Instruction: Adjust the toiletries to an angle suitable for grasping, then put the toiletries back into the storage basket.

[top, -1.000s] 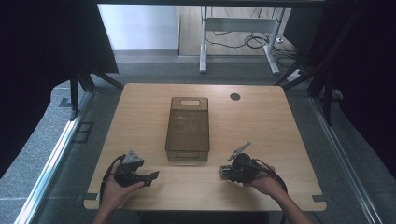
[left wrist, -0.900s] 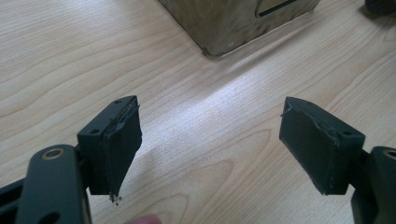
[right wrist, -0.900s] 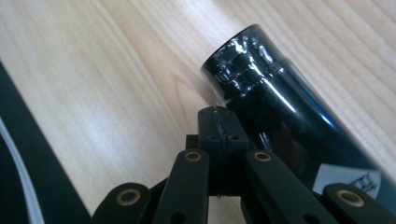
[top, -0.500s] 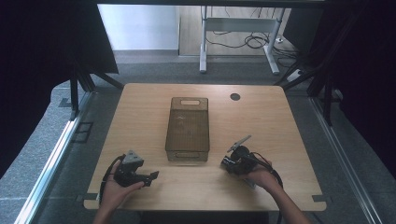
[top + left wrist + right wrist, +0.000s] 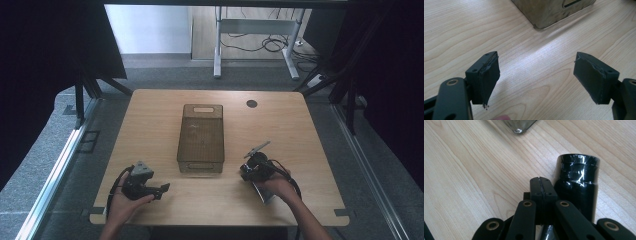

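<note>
Both claws low over the desk [image 5: 150, 125], near end of the smoky bin [image 5: 200, 137].

My left claw [image 5: 536, 77] gapes wide over bare wood. My right claw [image 5: 540, 186], pressed closed on nothing, has crept toward the bin's corner since a second ago; a black cylinder [image 5: 576, 182], possibly part of the rig, stands just beside it.

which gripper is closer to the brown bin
Right. The right gripper sits just off the brown bin's near right corner, jaws shut. The left gripper lies farther off, below and left of the bin's near end, jaws open.
</note>
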The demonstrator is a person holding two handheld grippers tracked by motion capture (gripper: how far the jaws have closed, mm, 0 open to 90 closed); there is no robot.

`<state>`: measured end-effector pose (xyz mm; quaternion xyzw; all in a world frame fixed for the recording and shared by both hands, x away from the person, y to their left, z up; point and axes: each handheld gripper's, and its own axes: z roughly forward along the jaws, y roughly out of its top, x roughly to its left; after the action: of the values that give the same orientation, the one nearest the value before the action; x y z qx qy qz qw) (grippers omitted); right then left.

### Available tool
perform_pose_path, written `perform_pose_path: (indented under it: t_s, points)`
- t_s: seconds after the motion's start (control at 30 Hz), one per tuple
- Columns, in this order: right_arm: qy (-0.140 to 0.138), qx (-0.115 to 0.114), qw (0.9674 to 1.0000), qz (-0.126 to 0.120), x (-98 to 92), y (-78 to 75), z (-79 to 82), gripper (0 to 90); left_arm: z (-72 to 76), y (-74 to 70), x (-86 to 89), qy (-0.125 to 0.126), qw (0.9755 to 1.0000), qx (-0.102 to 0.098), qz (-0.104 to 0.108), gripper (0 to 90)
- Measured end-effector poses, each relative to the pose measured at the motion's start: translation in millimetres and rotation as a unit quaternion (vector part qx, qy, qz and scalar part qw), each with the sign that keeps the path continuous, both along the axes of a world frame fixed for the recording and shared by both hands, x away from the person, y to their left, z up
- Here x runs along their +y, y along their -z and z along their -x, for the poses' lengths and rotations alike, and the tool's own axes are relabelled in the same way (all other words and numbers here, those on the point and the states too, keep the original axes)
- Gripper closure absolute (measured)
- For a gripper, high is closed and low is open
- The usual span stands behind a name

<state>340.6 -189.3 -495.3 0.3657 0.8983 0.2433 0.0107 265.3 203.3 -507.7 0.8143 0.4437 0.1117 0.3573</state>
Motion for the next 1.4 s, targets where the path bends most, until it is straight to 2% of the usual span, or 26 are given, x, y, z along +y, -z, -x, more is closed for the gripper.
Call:
perform_pose_path:
  t_s: [0.17,0.27,0.33,0.37,0.43,0.5,0.6,0.7,0.93,1.1,1.3,1.4]
  points:
    - [0.000,-0.003,1.0000,-0.008,-1.3,-4.2,4.3,89.6,-0.1,-0.2,-0.4,0.003,1.0000,-0.001,-0.002,21.2]
    - [-0.002,-0.016,0.9998,-0.015,-3.8,-12.3,9.5,87.9,-0.1,-0.2,0.0,0.003,1.0000,-0.001,-0.002,21.2]
    - [0.001,-0.023,0.9995,-0.022,-8.2,-19.8,12.3,79.5,0.6,-0.8,-0.3,0.004,1.0000,-0.002,-0.001,21.2]
    - [0.001,-0.023,0.9995,-0.022,-8.2,-19.8,12.3,79.5,0.8,-1.1,-0.4,0.005,1.0000,-0.003,-0.001,21.2]
    - [0.009,-0.034,0.9991,-0.024,-12.2,-25.3,14.6,67.8,1.2,-1.8,-0.9,0.005,1.0000,-0.004,0.000,21.2]
    - [0.035,-0.046,0.9983,-0.013,-19.4,-31.5,18.3,55.3,1.1,-2.0,-1.2,0.006,1.0000,-0.004,0.001,21.2]
    - [0.048,-0.049,0.9976,-0.006,-23.2,-33.1,19.4,51.1,0.4,-1.3,-1.1,0.006,1.0000,-0.002,0.001,21.2]
    - [0.065,-0.044,0.9968,0.014,-29.0,-31.2,18.1,44.7,0.1,-0.4,-1.0,0.006,1.0000,-0.001,0.000,21.2]
    - [0.068,-0.030,0.9963,0.045,-27.0,-20.3,12.3,37.6,0.4,-1.1,-0.7,0.005,1.0000,-0.001,0.002,21.2]
    - [0.071,-0.028,0.9952,0.061,-23.9,-16.5,9.9,33.7,0.5,-1.1,-0.7,0.004,1.0000,-0.003,0.004,21.2]
    - [0.063,-0.018,0.9950,0.075,-18.9,-9.7,8.6,32.2,0.2,-0.3,-1.8,0.005,1.0000,-0.001,0.002,21.1]
    - [0.062,-0.014,0.9938,0.091,-15.6,-3.5,7.7,31.2,0.5,-0.3,-2.5,0.006,1.0000,0.000,0.002,21.2]
